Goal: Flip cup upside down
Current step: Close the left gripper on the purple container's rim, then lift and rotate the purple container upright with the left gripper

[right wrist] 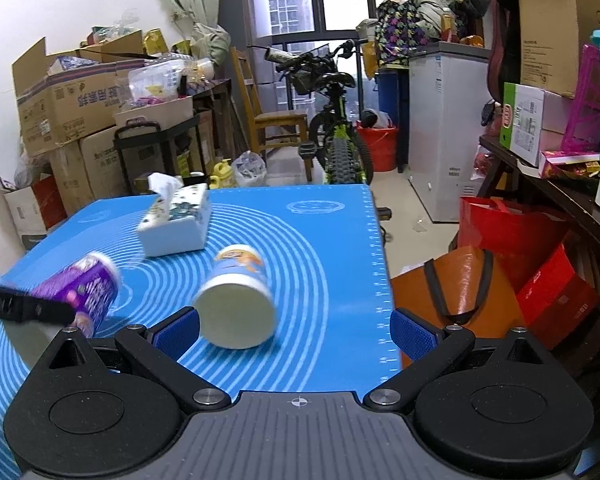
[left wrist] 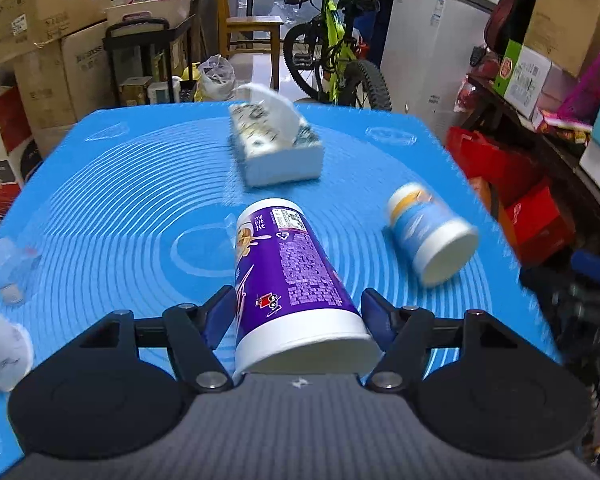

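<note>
A purple paper cup lies tilted between my left gripper's blue pads, which are shut on its wide end; its narrow base points away over the blue mat. The same cup shows blurred at the left of the right wrist view, with the left gripper's black arm in front of it. A blue and white cup lies on its side on the mat, open mouth toward the camera, just ahead of my right gripper, which is open and empty. It also shows in the left wrist view.
A tissue box stands at the back middle of the mat. A clear glass and a white cup sit at the left edge. The table's right edge drops to red and orange bags. A bicycle stands behind.
</note>
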Motion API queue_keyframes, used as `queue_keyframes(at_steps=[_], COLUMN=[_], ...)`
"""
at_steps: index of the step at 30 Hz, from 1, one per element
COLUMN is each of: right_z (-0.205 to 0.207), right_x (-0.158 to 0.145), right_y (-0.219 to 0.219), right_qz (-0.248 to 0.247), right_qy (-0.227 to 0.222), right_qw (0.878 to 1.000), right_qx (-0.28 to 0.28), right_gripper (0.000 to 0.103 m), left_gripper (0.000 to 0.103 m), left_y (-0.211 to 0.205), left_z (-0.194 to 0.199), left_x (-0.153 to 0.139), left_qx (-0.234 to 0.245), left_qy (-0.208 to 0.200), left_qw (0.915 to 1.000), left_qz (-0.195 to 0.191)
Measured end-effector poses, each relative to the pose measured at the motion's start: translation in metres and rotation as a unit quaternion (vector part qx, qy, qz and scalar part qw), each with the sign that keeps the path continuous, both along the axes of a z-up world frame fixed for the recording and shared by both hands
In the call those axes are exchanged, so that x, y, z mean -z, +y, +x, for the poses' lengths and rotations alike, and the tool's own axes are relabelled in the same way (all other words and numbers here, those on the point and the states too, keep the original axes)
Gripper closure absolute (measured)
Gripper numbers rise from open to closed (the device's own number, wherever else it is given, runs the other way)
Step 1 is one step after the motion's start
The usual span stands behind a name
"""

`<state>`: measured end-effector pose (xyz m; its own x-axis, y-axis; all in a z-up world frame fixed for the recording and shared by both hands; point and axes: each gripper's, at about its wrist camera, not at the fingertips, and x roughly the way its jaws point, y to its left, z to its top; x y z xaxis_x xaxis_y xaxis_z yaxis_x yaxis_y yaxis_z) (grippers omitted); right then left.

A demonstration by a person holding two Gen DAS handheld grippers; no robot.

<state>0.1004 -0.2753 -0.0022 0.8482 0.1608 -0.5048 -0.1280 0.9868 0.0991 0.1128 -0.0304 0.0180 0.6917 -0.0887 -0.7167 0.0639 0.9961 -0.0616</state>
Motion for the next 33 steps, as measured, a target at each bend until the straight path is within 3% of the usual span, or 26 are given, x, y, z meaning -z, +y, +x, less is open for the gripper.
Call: queue_keyframes(at_steps=[8, 22, 24, 33], right_z=[-0.018, -0.034, -0.035, -0.028], right_x=[-0.008, -0.015, -0.016, -0.042], right_y=[0.025, 0.048, 0.05, 0.078], right_qz=[-0.007, -0.027, -0.028, 0.007], right_qy=[0.0, 0.015, 0.018, 0.041], right_qw=[1.0, 0.999, 0.999, 0.996], right_qx=[-0.011, -0.011, -0.015, -0.074], right_gripper=[0.002, 0.002, 0.002, 0.002], left_gripper=[0.034, 0.031, 0.022, 0.015], left_y=[0.013, 0.02, 0.022, 0.046], left_z=[-0.036, -0.045, -0.047, -0.071], left_x=[0.013, 0.019, 0.017, -0.003], left_qx=[0.023, 0.029, 0.022, 0.014], left_qy=[0.022, 0.022, 0.02, -0.01], left_qw=[0.9995, 0.9993, 0.9995, 0.9996], left_qz=[0.004, 0.01, 0.008, -0.021])
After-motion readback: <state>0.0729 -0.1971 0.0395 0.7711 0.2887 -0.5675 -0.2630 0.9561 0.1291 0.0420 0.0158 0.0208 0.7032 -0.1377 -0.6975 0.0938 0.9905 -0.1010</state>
